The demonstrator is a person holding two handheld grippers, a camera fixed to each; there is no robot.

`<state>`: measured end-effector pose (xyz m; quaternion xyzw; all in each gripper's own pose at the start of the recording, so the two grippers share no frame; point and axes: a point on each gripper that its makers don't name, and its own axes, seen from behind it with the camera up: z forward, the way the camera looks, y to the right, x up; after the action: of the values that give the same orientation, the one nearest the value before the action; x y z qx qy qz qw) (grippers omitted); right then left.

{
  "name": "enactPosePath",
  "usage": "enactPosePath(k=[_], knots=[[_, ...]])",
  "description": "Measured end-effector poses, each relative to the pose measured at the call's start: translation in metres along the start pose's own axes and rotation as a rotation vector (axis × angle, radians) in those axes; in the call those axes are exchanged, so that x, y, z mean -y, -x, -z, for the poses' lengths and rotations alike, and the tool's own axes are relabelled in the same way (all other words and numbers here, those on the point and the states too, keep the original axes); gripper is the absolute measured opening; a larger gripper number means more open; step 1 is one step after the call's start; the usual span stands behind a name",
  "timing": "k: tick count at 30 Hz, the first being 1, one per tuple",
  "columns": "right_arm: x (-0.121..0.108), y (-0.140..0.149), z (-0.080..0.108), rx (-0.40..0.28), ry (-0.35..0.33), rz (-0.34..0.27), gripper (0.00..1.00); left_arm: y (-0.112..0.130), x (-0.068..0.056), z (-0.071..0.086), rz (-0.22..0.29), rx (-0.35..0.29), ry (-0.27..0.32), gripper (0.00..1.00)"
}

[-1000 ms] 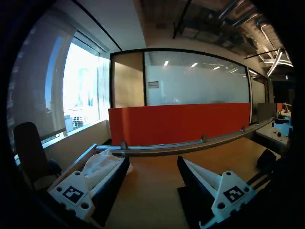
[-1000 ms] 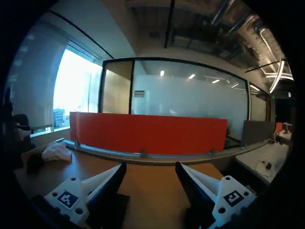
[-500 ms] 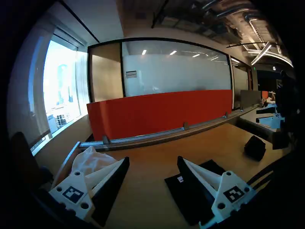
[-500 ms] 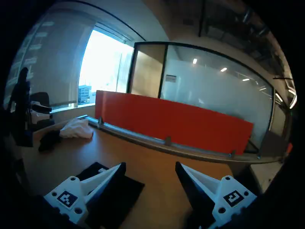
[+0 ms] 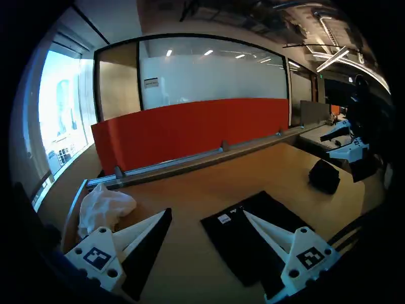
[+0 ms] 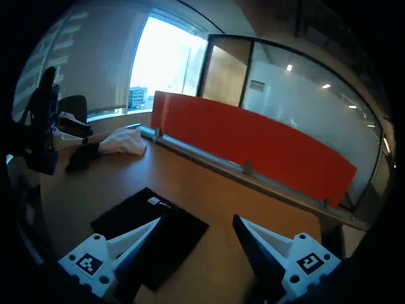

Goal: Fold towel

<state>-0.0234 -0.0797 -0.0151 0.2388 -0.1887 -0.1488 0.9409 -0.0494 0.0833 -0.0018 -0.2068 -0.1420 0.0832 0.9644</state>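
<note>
While the left gripper (image 5: 207,211) and right gripper (image 6: 196,217) hang released and empty, the black towel (image 5: 238,238) lies flat on the counter (image 5: 202,177), long axis slanting away, tagged end farthest.

The left gripper (image 5: 206,211) is hiding a towel (image 5: 238,238) corner behind one finger (image 5: 276,240); the tag (image 5: 224,218) is showing too small to read.
</note>
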Motion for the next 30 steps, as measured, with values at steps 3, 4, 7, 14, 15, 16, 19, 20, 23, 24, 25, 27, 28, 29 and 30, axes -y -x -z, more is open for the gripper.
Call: enactPosePath(k=[3, 4, 7, 14, 15, 16, 19, 20, 23, 24, 25, 27, 28, 29, 30], knots=[[0.006, 0.003, -0.003, 0.016, -0.022, 0.014, 1.0, 0.005, -0.005, -0.001, -0.02, 0.013, 0.02, 0.93], [0.008, 0.005, -0.004, 0.019, -0.027, 0.016, 1.0, 0.007, -0.006, -0.001, -0.023, 0.018, 0.025, 0.93], [0.013, 0.01, -0.007, 0.03, -0.043, 0.019, 1.0, 0.015, -0.01, -0.003, -0.031, 0.034, 0.038, 0.93], [0.022, 0.035, -0.014, 0.064, -0.066, 0.022, 1.0, 0.043, -0.021, -0.008, -0.034, 0.076, 0.062, 0.93], [0.023, 0.039, -0.015, 0.068, -0.068, 0.022, 1.0, 0.048, -0.023, -0.009, -0.035, 0.083, 0.065, 0.93], [0.024, 0.042, -0.016, 0.07, -0.069, 0.02, 1.0, 0.052, -0.025, -0.009, -0.036, 0.088, 0.067, 0.93], [0.026, 0.051, -0.02, 0.079, -0.073, 0.014, 1.0, 0.064, -0.03, -0.012, -0.039, 0.103, 0.078, 0.93], [0.027, 0.054, -0.022, 0.083, -0.075, 0.012, 1.0, 0.068, -0.032, -0.014, -0.039, 0.108, 0.082, 0.93], [0.031, 0.063, -0.026, 0.093, -0.084, 0.006, 1.0, 0.08, -0.038, -0.018, -0.042, 0.123, 0.095, 0.93], [0.032, 0.067, -0.027, 0.097, -0.087, 0.004, 1.0, 0.084, -0.041, -0.02, -0.044, 0.129, 0.1, 0.93], [0.033, 0.07, -0.028, 0.101, -0.089, 0.003, 1.0, 0.088, -0.043, -0.021, -0.045, 0.134, 0.104, 0.93], [0.036, 0.078, -0.031, 0.11, -0.093, 0.0, 1.0, 0.097, -0.047, -0.024, -0.049, 0.145, 0.114, 0.93], [0.037, 0.082, -0.033, 0.116, -0.094, -0.002, 1.0, 0.101, -0.049, -0.026, -0.051, 0.151, 0.118, 0.93], [0.038, 0.086, -0.034, 0.122, -0.096, -0.003, 1.0, 0.105, -0.051, -0.027, -0.053, 0.158, 0.123, 0.93], [0.04, 0.091, -0.035, 0.129, -0.097, -0.005, 1.0, 0.109, -0.053, -0.029, -0.056, 0.164, 0.128, 0.93]])
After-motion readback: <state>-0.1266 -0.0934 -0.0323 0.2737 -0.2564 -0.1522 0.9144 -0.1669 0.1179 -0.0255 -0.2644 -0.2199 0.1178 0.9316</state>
